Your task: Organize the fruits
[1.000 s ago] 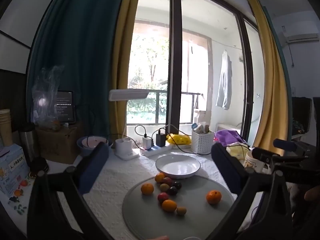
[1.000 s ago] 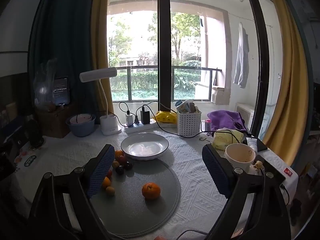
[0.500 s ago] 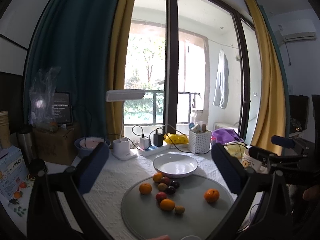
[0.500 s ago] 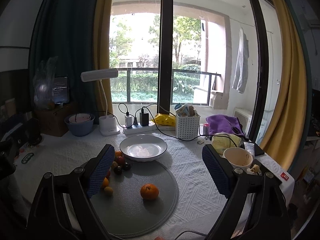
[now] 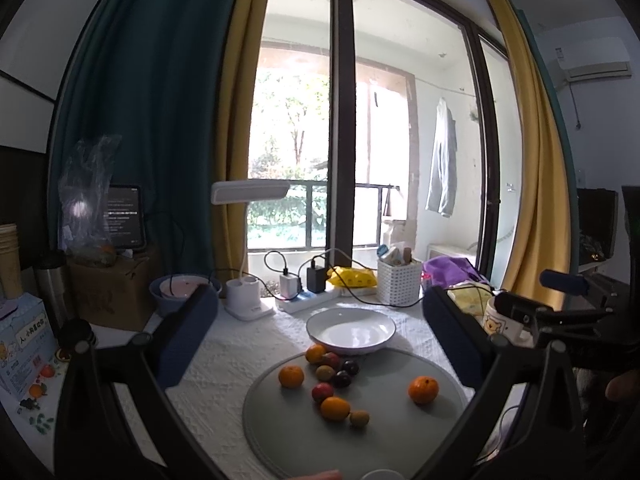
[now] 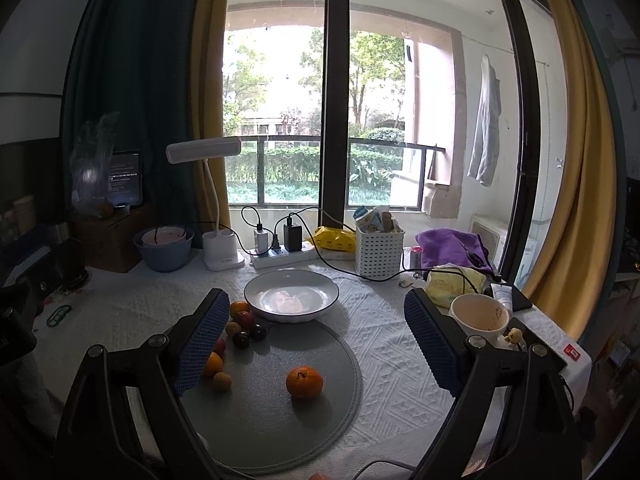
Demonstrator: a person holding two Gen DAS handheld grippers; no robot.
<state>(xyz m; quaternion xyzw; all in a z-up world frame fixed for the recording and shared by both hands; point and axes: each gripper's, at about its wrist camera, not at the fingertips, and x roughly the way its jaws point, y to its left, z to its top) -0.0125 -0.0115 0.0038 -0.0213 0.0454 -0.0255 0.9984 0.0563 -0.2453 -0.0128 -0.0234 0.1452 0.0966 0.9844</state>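
A round grey mat (image 5: 360, 436) (image 6: 264, 412) lies on the white tablecloth with several small fruits on it. One orange (image 5: 423, 389) (image 6: 304, 381) lies apart on the right. A cluster of oranges, red, yellow and dark fruits (image 5: 332, 372) (image 6: 240, 330) lies at the mat's left and far side. An empty white plate (image 5: 351, 328) (image 6: 291, 295) stands just beyond the mat. My left gripper (image 5: 320, 336) is open and empty above the mat. My right gripper (image 6: 316, 340) is open and empty; its left finger (image 6: 200, 340) hides part of the cluster.
Behind the plate are a power strip with chargers (image 6: 280, 254), a desk lamp (image 6: 218, 256), a white basket (image 6: 378, 256) and a blue bowl (image 6: 164, 250). A mug (image 6: 478, 316), yellow cloth and purple cloth (image 6: 452, 246) sit at right. A box (image 5: 24, 344) stands at left.
Both views have tilted slightly, so the table sits a little lower in frame. The fruits and plate have not moved. Both grippers stay open.
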